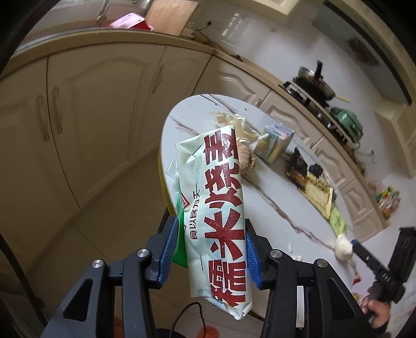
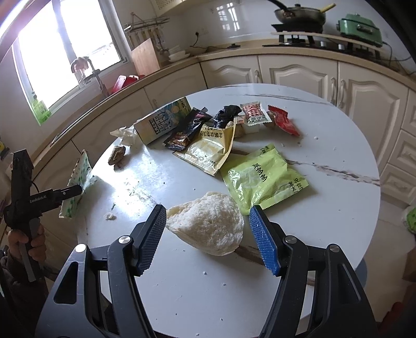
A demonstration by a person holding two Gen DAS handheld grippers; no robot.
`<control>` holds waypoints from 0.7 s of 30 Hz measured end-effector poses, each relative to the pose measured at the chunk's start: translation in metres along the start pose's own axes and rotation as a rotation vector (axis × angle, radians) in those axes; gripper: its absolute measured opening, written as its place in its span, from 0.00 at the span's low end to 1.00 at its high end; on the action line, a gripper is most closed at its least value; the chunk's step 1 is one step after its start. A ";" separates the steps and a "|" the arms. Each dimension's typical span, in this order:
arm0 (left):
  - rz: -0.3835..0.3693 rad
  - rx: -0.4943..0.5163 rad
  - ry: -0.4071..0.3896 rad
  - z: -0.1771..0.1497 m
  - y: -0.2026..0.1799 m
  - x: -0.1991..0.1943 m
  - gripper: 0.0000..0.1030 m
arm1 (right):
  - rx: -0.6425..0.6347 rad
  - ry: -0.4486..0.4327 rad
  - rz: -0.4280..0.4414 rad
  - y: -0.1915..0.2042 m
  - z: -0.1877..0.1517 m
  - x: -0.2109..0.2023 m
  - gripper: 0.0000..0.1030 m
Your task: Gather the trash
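Between the blue pads of the left tool (image 1: 212, 251) stands a white food wrapper with red lettering (image 1: 218, 208), clamped near its lower end and lifted off the round marble-look tabletop (image 1: 273, 208), beyond its near edge. The pads press on both sides, so the hold looks firm enough, but most of the wrapper rises above the pinch and may flop; I would keep the tool steady and carry it straight to wherever the trash goes. No bin shows in either view, so I cannot tell which way that is.

The right tool (image 2: 208, 234) hangs half-wide over the tabletop, its pads on either side of a white steamed bun (image 2: 208, 228) but not clearly pressing on it. The bun looks soft and crumbly; a gentle squeeze low around its bulk should do, since a hard one would likely tear it.

Just beyond the bun lies a lime-green packet (image 2: 265, 179), near enough that a wide reach could snag its corner. Farther out sit a yellow pouch (image 2: 208, 150), a dark snack wrapper (image 2: 186, 130), a drink carton (image 2: 161, 122), a crumpled tissue (image 2: 126, 135), a black bag scrap (image 2: 226, 114) and two small red wrappers (image 2: 283, 121). Crumbs dot the surface. Behind runs a kitchen counter with a wok (image 2: 299, 13) on the stove.
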State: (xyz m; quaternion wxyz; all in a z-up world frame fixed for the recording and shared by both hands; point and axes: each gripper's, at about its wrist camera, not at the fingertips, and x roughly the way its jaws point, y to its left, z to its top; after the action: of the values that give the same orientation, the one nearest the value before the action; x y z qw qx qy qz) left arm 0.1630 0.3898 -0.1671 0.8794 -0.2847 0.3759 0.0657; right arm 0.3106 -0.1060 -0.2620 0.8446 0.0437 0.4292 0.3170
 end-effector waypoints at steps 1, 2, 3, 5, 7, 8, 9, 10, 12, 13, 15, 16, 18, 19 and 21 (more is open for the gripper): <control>-0.017 -0.019 0.003 0.000 0.004 -0.001 0.41 | 0.000 -0.001 -0.001 0.000 0.000 0.000 0.62; -0.037 -0.039 0.004 0.001 0.009 -0.002 0.40 | 0.001 -0.001 -0.001 -0.001 0.000 -0.001 0.62; -0.048 -0.048 0.005 0.001 0.012 -0.002 0.40 | 0.002 -0.001 -0.002 -0.002 0.000 -0.001 0.62; -0.059 -0.067 0.005 0.001 0.018 -0.003 0.37 | 0.005 -0.002 -0.003 -0.003 0.000 -0.001 0.62; -0.056 -0.069 -0.003 0.002 0.018 -0.004 0.36 | 0.004 -0.004 -0.005 -0.003 0.000 -0.001 0.62; -0.046 -0.056 -0.010 0.002 0.016 -0.005 0.35 | 0.005 -0.003 -0.006 -0.003 0.000 -0.001 0.62; -0.041 -0.050 -0.017 0.000 0.014 -0.007 0.34 | 0.005 -0.002 -0.005 -0.003 0.001 0.000 0.62; -0.041 -0.045 -0.024 0.000 0.012 -0.008 0.30 | 0.004 -0.004 -0.008 -0.003 0.001 -0.001 0.62; -0.030 -0.023 -0.058 0.000 0.006 -0.016 0.19 | 0.003 -0.003 -0.008 -0.003 0.001 0.000 0.62; -0.015 -0.013 -0.063 0.000 0.003 -0.019 0.19 | 0.004 -0.003 -0.010 -0.003 0.001 0.000 0.62; 0.017 0.002 -0.051 0.000 0.000 -0.016 0.18 | 0.005 -0.001 -0.008 -0.004 0.001 0.001 0.62; 0.027 0.004 -0.055 -0.001 -0.003 -0.016 0.18 | 0.006 0.001 -0.007 -0.004 0.001 0.002 0.62; 0.042 0.013 -0.074 -0.001 -0.009 -0.021 0.17 | 0.005 0.007 -0.011 -0.005 -0.001 0.004 0.62; 0.041 0.026 -0.074 -0.003 -0.014 -0.022 0.17 | 0.007 0.011 -0.010 -0.005 -0.002 0.006 0.62; 0.054 0.049 -0.088 -0.005 -0.024 -0.027 0.17 | 0.006 0.014 -0.015 -0.006 -0.004 0.006 0.62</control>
State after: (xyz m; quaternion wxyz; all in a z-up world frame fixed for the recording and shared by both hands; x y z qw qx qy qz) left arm 0.1487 0.3695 -0.1400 0.8997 -0.2495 0.3461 0.0926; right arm 0.3132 -0.1085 -0.2714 0.8439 0.0407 0.4362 0.3096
